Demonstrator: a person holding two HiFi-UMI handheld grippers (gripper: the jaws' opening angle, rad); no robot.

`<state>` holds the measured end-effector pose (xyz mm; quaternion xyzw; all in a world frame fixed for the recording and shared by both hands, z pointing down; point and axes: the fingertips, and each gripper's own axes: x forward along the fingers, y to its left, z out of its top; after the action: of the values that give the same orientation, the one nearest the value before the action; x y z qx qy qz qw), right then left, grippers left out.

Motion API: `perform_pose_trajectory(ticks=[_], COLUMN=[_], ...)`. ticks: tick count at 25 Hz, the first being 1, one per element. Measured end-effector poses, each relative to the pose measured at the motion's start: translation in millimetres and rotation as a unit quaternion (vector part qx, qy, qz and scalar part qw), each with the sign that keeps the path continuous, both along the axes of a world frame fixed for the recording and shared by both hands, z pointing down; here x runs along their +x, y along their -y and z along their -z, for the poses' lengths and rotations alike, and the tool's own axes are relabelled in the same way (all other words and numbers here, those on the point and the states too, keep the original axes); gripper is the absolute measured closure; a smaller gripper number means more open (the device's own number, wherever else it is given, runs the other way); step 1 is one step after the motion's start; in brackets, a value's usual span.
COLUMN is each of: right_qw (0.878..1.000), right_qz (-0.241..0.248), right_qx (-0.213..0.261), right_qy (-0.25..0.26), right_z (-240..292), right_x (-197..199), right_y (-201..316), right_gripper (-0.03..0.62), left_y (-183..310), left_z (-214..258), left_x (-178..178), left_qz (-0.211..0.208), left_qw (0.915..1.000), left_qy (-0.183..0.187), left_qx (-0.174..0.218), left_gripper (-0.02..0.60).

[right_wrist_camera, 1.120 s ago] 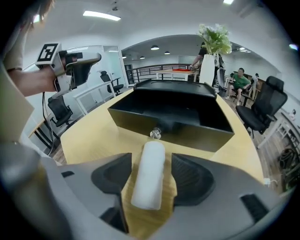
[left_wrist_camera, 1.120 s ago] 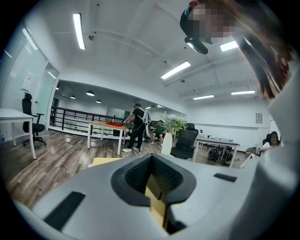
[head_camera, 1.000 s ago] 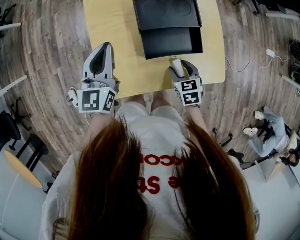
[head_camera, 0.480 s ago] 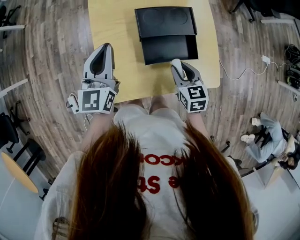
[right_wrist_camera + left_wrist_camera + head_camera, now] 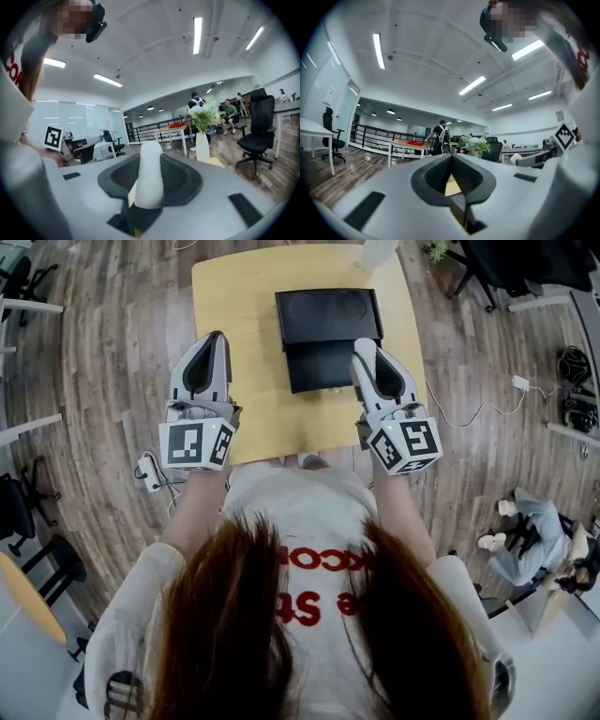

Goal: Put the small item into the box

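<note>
A black box (image 5: pixel 328 320) lies open on the yellow table (image 5: pixel 244 296), its shallow tray (image 5: pixel 319 367) towards me. My right gripper (image 5: pixel 366 345) hovers over the box's right front corner. Its jaws have just been closing, and they are shut on a small white rounded item (image 5: pixel 150 173) that stands upright between the dark pads. In the right gripper view the gripper (image 5: pixel 151 150) points level across the room. My left gripper (image 5: pixel 214 337) is held level over the table's left side, left of the box. In its own view the left gripper (image 5: pixel 451 157) has its tips meeting, with nothing between them.
A white vase with flowers (image 5: pixel 202 140) stands at the table's far edge. A black office chair (image 5: pixel 258 126) and other desks stand beyond. People stand and sit in the background (image 5: pixel 197 105). A cable (image 5: pixel 487 395) lies on the wooden floor to the right.
The right gripper has lifted off the table near the front edge with the white item and moved up to the box. The left gripper has risen a little.
</note>
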<state>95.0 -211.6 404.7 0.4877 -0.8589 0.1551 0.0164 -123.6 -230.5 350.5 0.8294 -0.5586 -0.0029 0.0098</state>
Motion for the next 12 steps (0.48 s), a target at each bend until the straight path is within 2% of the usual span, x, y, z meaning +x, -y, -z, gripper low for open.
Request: perform_pose_trajectory(ticks=[3, 5, 8, 12], right_qw=[0.999, 0.999, 1.0, 0.999], right_qz=[-0.005, -0.001, 0.011, 0.029], right_qx=[0.029, 0.029, 0.006, -0.029], right_qy=[0.014, 0.022, 0.016, -0.02], right_z=[23, 28, 15, -18], right_x=[3, 3, -1, -10], right_y=[5, 8, 13, 16], right_gripper=[0.461, 0.462, 0.461, 0.462], left_y=[3, 4, 4, 1], left_z=[10, 10, 4, -9], left_x=[-1, -1, -1, -1], left_qz=[0.004, 0.006, 0.009, 0.011], left_qw=[0.9999, 0.9998, 0.9999, 0.9999], left_qy=[0.001, 0.001, -0.003, -0.009], left_qx=[0.015, 0.017, 0.011, -0.003], left_gripper=[0.575, 0.575, 0.575, 0.575])
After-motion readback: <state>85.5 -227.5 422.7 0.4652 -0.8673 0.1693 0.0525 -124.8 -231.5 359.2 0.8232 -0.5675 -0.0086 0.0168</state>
